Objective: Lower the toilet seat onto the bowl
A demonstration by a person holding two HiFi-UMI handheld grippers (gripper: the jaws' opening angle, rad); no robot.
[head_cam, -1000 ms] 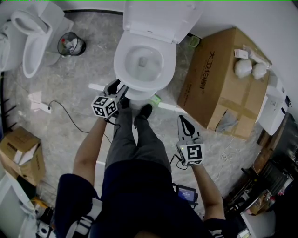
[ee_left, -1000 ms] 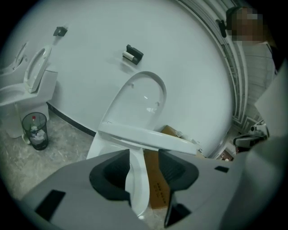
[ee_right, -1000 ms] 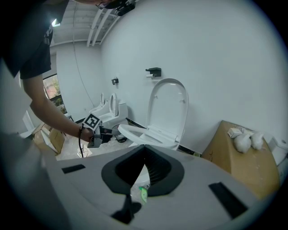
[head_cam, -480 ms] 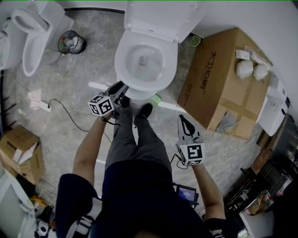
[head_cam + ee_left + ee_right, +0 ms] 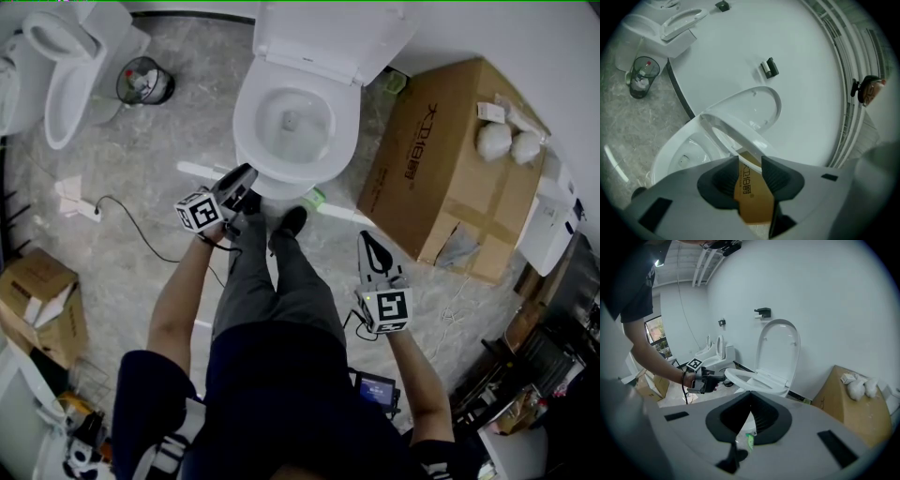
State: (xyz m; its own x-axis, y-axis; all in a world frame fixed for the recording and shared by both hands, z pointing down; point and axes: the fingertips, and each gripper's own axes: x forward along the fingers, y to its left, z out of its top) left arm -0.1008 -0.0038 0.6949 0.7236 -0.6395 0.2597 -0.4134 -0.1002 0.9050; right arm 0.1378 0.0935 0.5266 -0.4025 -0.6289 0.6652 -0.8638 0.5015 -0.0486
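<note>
The white toilet's seat lies flat on the bowl, and its lid stands up against the wall. My left gripper is at the bowl's front left, rolled onto its side, tips just short of the seat's front edge. Its jaws have just been closing; they stand open, with only the brown box showing through the gap of the left gripper. In the right gripper view its tips meet the seat below the lid. My right gripper hangs shut and empty over the floor; the right gripper aims at the toilet.
A large cardboard box with two white bundles stands right of the toilet. A second toilet and a small bin are at the top left. A cable and smaller boxes lie left. The person's shoes stand before the bowl.
The left gripper has rolled about its own line, its marker cube turning, and its tips have edged slightly right along the bowl's front. The right gripper has stayed still.
</note>
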